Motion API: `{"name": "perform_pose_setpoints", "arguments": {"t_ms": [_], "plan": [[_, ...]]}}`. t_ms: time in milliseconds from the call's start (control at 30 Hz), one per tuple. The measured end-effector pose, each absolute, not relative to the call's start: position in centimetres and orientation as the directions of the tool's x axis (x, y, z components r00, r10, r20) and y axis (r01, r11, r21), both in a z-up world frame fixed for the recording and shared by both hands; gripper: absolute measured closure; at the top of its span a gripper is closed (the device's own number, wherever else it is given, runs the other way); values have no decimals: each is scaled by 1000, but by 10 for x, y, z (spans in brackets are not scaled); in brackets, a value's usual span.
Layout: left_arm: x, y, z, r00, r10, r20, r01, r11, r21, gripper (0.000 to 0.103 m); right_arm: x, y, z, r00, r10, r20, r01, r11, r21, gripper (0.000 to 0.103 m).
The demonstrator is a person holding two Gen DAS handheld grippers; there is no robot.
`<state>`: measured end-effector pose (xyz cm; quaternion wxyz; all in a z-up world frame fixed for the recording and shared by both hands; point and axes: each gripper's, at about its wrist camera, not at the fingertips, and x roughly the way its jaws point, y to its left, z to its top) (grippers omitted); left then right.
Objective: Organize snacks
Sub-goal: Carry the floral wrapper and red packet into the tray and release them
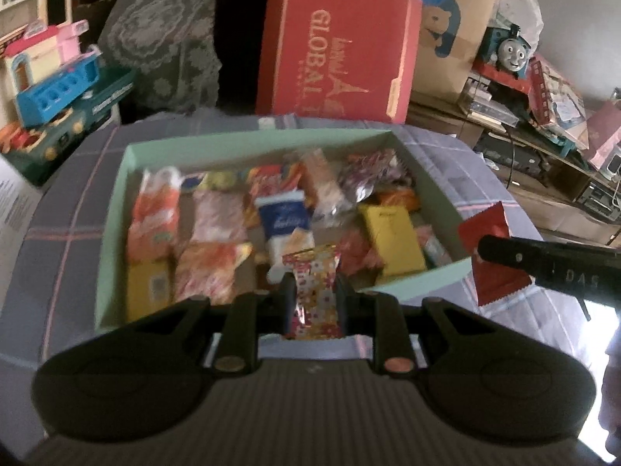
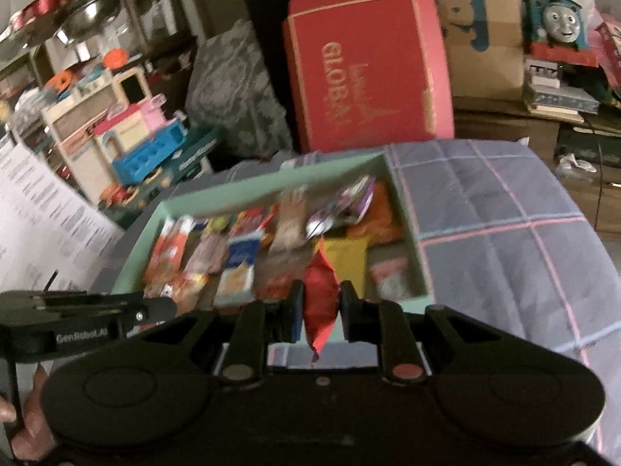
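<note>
A pale green box (image 1: 112,233) (image 2: 421,256) full of several snack packets lies on a plaid cloth. My left gripper (image 1: 312,291) is shut on a gold and pink flowered snack packet (image 1: 312,295), held above the box's near edge. My right gripper (image 2: 320,303) is shut on a red snack packet (image 2: 320,303), also above the near edge. In the left wrist view the right gripper (image 1: 500,256) reaches in from the right with the red packet (image 1: 493,283) hanging from it. The left gripper (image 2: 155,306) enters the right wrist view from the left; what it holds is hidden there.
The plaid cloth (image 2: 504,233) spreads to the right of the box. A big red box (image 1: 337,42) stands behind it, with a cardboard box (image 1: 458,50), a toy train (image 1: 510,52) and toy sets (image 1: 58,77) around. Printed paper (image 2: 35,209) lies at the left.
</note>
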<state>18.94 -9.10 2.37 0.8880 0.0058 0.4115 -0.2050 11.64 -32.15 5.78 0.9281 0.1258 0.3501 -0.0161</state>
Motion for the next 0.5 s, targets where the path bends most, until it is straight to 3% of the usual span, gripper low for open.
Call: {"name": "perform_pose_setpoints", "arguments": {"t_ms": [500], "plan": [[284, -172, -4, 534, -353, -768, 399, 906, -139, 82, 185, -376, 27, 722, 64, -689, 191, 939, 287, 84]]}}
